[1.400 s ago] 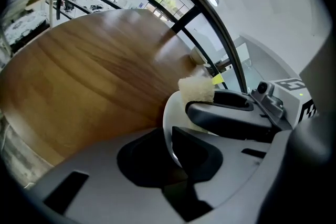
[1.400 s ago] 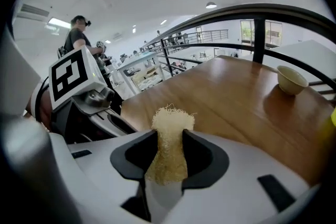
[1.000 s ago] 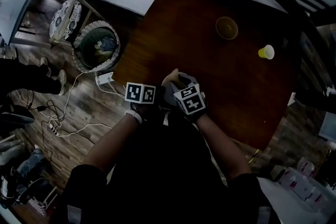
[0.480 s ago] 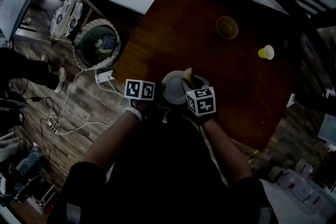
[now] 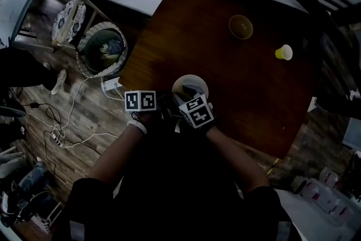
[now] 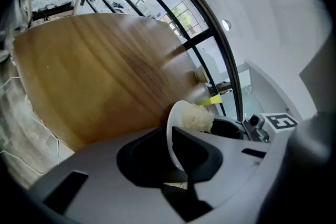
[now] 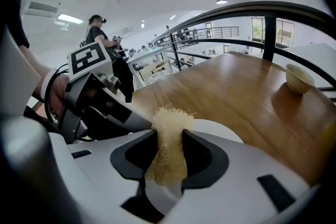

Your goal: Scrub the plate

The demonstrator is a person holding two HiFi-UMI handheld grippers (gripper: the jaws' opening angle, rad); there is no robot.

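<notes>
White plate (image 6: 176, 128): small round ceramic dish, held on edge over near side of dark brown wooden table (image 5: 254, 93), just ahead of person's body; can't tell if it touches the top.
Left gripper (image 6: 170, 150): clenched on plate rim, one jaw each side of the thin edge; serves as the steadying hand.
Right gripper (image 7: 169, 157): clamped on pale yellow fibrous scrub pad (image 7: 169, 134), pad standing up betw. jaws, tip reaching past them.
Contact: pad's free end lies against plate face near upper rim, per left gripper view; the two grippers sit just beside each other.
Step in hand: scrubbing looks under way, w/ pad on dish; how much of the face is done can't be told.
Doing it well: prob. best to press w/ pad fibres only, not jaw tips; short strokes across face & round rim; grip plate firm so rim doesn't twist; re-grip to reach patch hidden under left jaws.
Risk: hard push near far rim could lever dish out of grip.
Elsewhere: tan round bowl (image 5: 241, 26) & yellow cup (image 5: 284, 52) on table's far side, well apart from the work.
</notes>
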